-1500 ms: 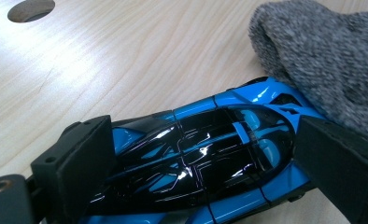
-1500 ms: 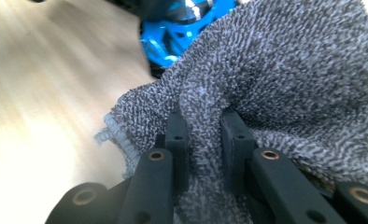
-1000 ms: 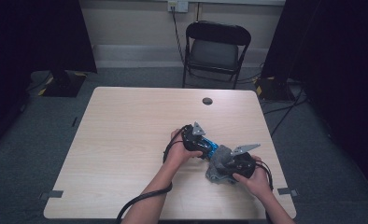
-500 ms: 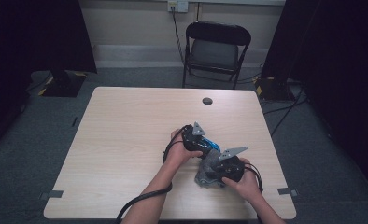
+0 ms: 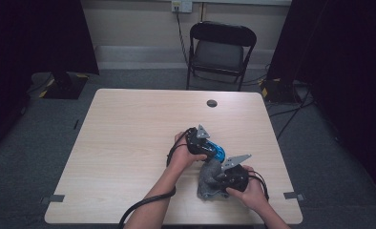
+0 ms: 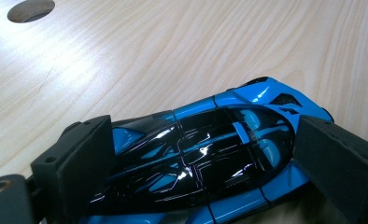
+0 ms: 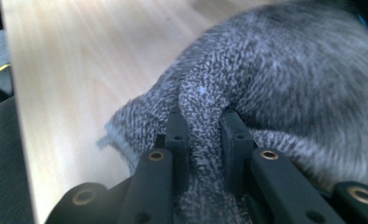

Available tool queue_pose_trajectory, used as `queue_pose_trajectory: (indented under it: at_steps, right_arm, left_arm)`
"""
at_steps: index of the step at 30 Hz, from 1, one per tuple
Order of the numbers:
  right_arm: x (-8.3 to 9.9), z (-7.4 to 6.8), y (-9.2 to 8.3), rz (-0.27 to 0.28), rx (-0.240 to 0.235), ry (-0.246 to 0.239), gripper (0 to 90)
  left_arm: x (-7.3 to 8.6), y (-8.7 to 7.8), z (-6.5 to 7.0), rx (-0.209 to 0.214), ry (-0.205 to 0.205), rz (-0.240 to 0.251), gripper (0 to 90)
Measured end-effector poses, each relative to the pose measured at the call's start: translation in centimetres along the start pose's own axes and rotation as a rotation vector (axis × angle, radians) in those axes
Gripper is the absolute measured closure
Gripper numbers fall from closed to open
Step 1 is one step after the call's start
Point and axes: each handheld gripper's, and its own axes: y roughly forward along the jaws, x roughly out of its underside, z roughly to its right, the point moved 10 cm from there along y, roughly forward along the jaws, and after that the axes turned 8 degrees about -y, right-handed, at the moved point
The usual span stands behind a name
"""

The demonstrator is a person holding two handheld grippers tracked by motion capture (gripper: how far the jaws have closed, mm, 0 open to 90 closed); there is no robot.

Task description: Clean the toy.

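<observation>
While pinched in the right claw [image 7: 205,140], grey cloth [image 7: 275,88] touches the car [image 6: 205,154].

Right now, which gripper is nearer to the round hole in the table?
Left. The left gripper holds the blue toy car on the side toward the hole, still well short of it. The right gripper pinches the grey cloth closer to the person.

Black folding chair [image 5: 221,50] behind table [image 5: 129,143], grey carpet [image 5: 43,124].
</observation>
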Motion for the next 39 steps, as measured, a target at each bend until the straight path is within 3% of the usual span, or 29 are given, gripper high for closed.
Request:
queue_pose_trajectory:
  at_steps: [6, 12, 19, 22, 27, 32, 34, 39]
  right_arm:
    - [0.1, -0.6, -1.8, 0.030, 0.009, -0.012, 76.4]
    - [0.6, 0.7, -4.4, 0.057, 0.053, 0.008, 76.4]
    - [1.3, 5.3, -7.4, 0.095, 0.178, 0.085, 76.3]
    - [1.8, 7.5, -7.9, 0.074, 0.230, 0.108, 76.2]
    - [2.6, 10.3, -6.8, 0.014, 0.254, 0.139, 75.8]
    - [2.8, 11.4, -4.5, -0.034, 0.257, 0.153, 68.5]
    - [2.4, 11.7, -4.0, -0.023, 0.270, 0.176, 63.5]
    - [2.3, 11.8, -3.4, -0.037, 0.282, 0.171, 68.1]
  left_arm:
    - [0.0, 0.0, 0.0, 0.001, 0.001, 0.001, 5.5]
    - [0.0, 0.0, 0.0, 0.002, -0.001, -0.001, 5.5]
    - [0.0, 0.0, 0.0, 0.002, 0.002, -0.001, 5.5]
    - [0.0, 0.0, 0.0, 0.002, 0.003, -0.004, 5.5]
    - [0.0, 0.0, 0.0, 0.003, -0.002, 0.004, 5.5]
    - [0.0, 0.0, 0.1, 0.003, 0.002, 0.001, 5.5]
    - [0.0, 0.0, 0.1, 0.002, 0.001, 0.004, 5.5]
    - [0.0, 0.0, 0.1, 0.003, 0.001, 0.007, 5.5]
